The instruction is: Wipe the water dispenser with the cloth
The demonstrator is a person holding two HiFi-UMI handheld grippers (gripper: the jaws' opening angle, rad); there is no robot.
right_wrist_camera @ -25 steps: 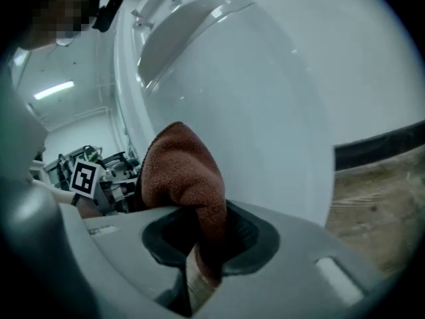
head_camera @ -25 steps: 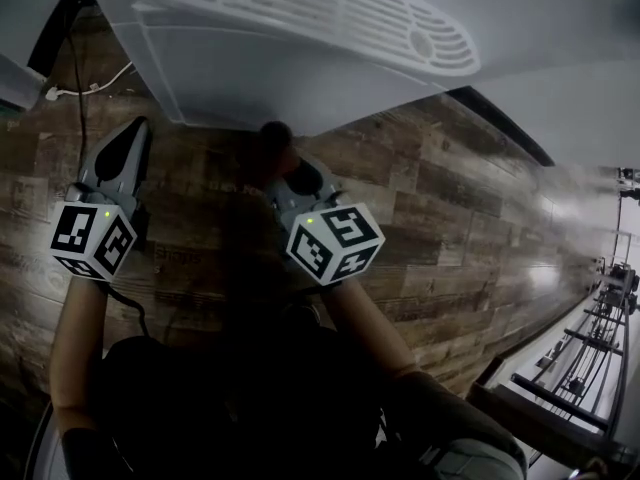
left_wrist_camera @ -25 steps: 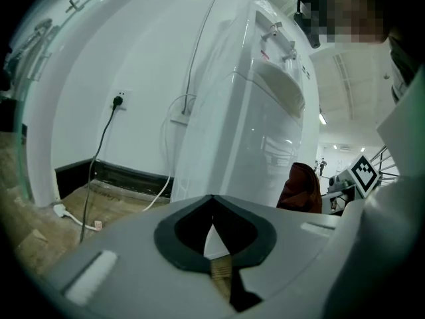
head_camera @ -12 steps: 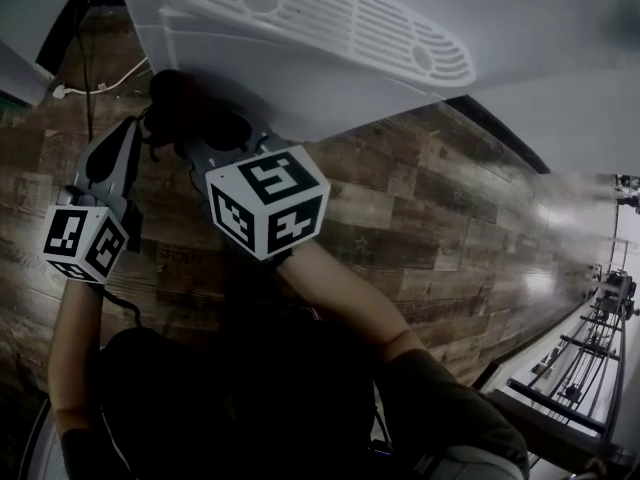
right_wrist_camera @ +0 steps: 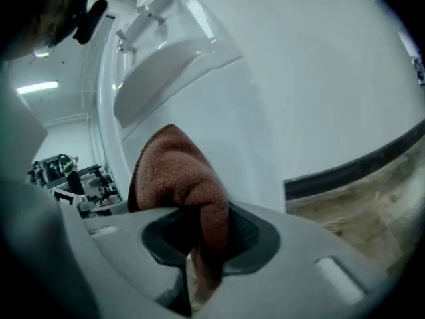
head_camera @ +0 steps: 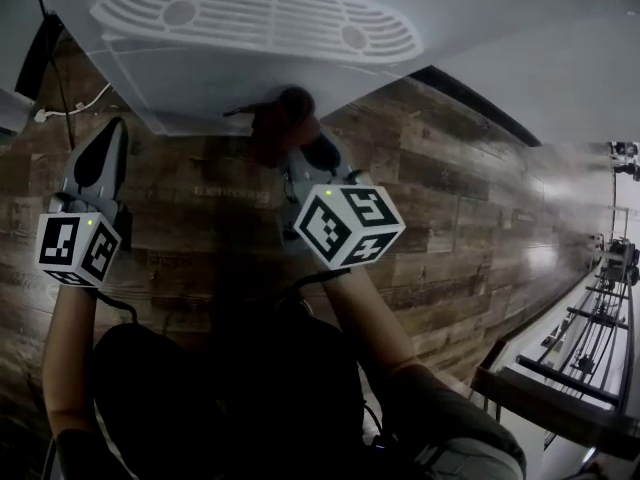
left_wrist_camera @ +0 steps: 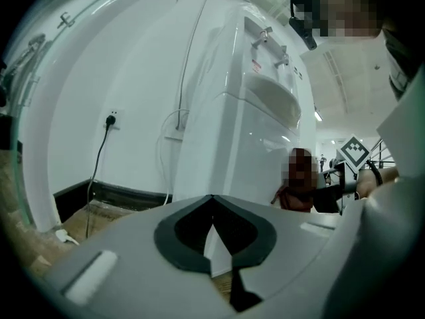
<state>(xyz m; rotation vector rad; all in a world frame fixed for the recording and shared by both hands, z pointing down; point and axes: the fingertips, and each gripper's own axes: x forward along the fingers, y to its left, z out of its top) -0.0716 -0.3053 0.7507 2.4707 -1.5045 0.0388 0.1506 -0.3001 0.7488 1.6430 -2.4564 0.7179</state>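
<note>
Item: water dispenser (head_camera: 250,68), white, upright against a white wall, with a slotted drip grille (head_camera: 250,13) projecting over its front panel and two taps (left_wrist_camera: 265,35) above the recess. Item: cloth (head_camera: 285,128), rust-brown terry, bunched, pinched in the right gripper (head_camera: 300,158), whose jaws were closed down on a fold of it. The free wad stood up past the fingertips and lay against the lower front panel, under the grille's edge (contact seemed likely in the right gripper view, where the cloth (right_wrist_camera: 179,178) rose before the dispenser (right_wrist_camera: 219,98)). Item: left gripper (head_camera: 108,133), jaws brought together at the tips with nothing between them, held low off the dispenser's left front corner and apart from it, well clear of the right gripper (right_wrist_camera: 202,238). Surroundings: wood-plank floor (head_camera: 450,218) lying open to the dispenser's right as far as a dark skirting board (right_wrist_camera: 358,165); to its left, a wall socket (left_wrist_camera: 111,119) with a cable (left_wrist_camera: 96,171) hanging to the floor.
</note>
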